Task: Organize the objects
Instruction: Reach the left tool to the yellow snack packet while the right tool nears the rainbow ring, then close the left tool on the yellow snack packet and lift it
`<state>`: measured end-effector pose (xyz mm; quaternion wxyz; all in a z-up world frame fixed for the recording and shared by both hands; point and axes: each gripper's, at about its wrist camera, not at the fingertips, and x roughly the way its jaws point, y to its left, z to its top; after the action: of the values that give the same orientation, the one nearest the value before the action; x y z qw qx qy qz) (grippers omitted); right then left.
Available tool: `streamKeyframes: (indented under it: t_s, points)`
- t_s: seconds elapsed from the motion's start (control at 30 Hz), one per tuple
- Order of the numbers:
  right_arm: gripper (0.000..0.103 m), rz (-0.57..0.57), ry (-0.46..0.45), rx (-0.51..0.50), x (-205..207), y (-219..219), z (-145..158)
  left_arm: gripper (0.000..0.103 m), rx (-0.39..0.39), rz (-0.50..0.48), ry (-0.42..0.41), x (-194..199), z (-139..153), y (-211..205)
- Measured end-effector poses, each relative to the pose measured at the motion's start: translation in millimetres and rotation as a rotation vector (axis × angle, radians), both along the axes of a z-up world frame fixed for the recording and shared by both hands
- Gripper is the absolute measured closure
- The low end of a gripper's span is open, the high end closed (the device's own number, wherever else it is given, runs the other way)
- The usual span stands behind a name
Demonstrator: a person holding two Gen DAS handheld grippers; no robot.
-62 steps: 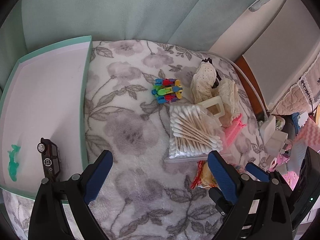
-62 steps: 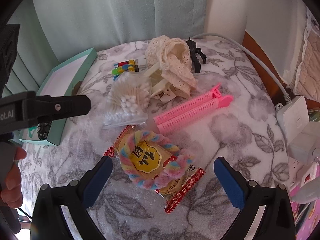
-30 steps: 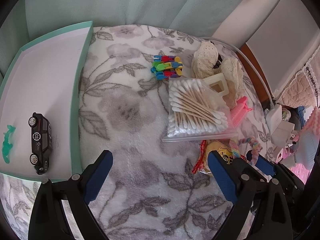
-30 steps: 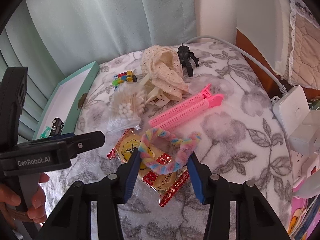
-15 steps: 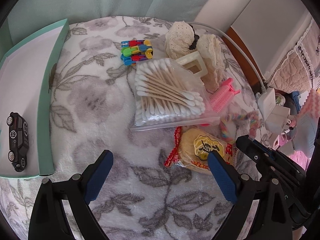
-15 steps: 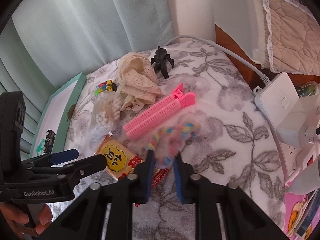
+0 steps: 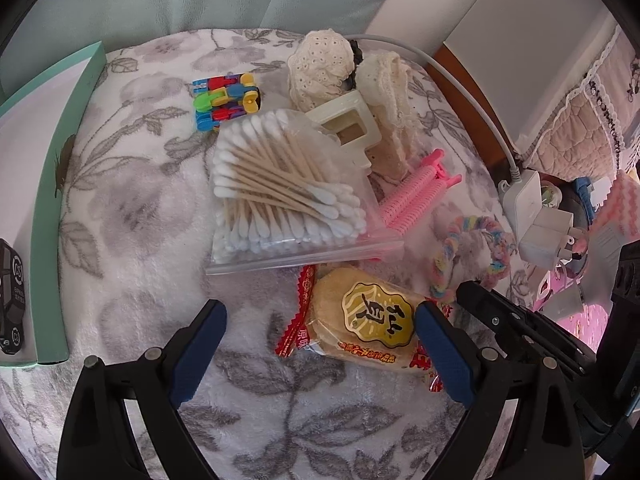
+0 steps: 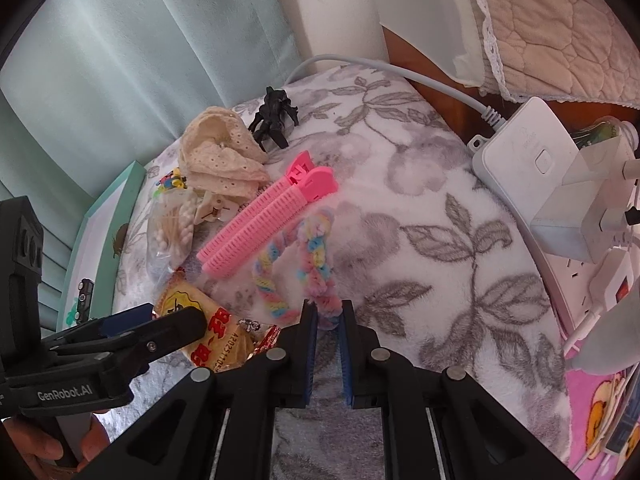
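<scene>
**A:** Right claw (image 8: 328, 322) first: what has it got?

**B:** Its jaws are pinched nearly together on one end of the pastel braided scrunchie (image 8: 298, 264). The rest of the loop trails forward over the floral blanket (image 8: 432, 200), just beside the pink hair clip (image 8: 266, 220).

**A:** And the left claw (image 7: 320, 344)?

**B:** Spread wide, holding nothing. It hovers low over the snack packet (image 7: 364, 328), with one blue pad at the packet's near-right corner and the other well off to the left.

**A:** So which step is this?

**B:** I'd judge it the pick-up stage of sorting: the scrunchie is gripped and wants carrying to the teal-rimmed tray (image 7: 68, 152) at the blanket's left edge, where a black toy car (image 7: 10, 304) already lies.

**A:** What does the next move call for?

**B:** Lifting the scrunchie clear so the soft loop doesn't snag the clip's teeth, then crossing leftward above the bag of cotton swabs (image 7: 280, 196) and the packet. The left claw sits in that path, so it should give way or close on the packet first.

**A:** Anything else waiting?

**B:** The lace cloth (image 8: 220, 156), the cream claw clip (image 7: 352, 124), the coloured toy blocks (image 7: 226, 100) and a black hair clip (image 8: 274, 118) toward the far edge.
</scene>
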<state>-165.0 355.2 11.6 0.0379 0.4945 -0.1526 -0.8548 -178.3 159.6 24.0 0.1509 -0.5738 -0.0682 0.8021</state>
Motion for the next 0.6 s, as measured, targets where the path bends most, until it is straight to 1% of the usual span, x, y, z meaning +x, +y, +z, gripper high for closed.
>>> streamKeyframes:
  t_s: [0.17, 0.27, 0.3, 0.33, 0.43, 0.6]
  points:
    - [0.091, 0.0, 0.001, -0.001, 0.1, 2.5, -1.2, 0.009, -0.003, -0.019, 0.006, 7.2, 0.9, 16.8]
    - [0.091, -0.001, 0.0, 0.0, 0.5, 3.1, -1.4, 0.016, -0.005, -0.026, 0.014, 11.0, 2.5, 22.4]
    - [0.091, -0.002, -0.001, 0.001, 0.5, 2.7, -1.2, 0.021, -0.001, -0.028, 0.014, 12.1, 3.1, 23.6]
    - [0.091, -0.002, -0.001, 0.001, 0.4, 2.8, -1.2, 0.023, 0.008, -0.029, 0.012, 7.4, 2.3, 17.7]
    - [0.091, -0.007, -0.003, 0.002, 1.2, 2.2, -0.7, 0.03, 0.017, -0.015, 0.015, 10.7, 4.8, 14.0]
    - [0.091, -0.012, -0.009, 0.009, 3.3, -0.1, 1.2, 0.051, 0.076, 0.04, 0.008, 7.9, 6.9, 3.1]
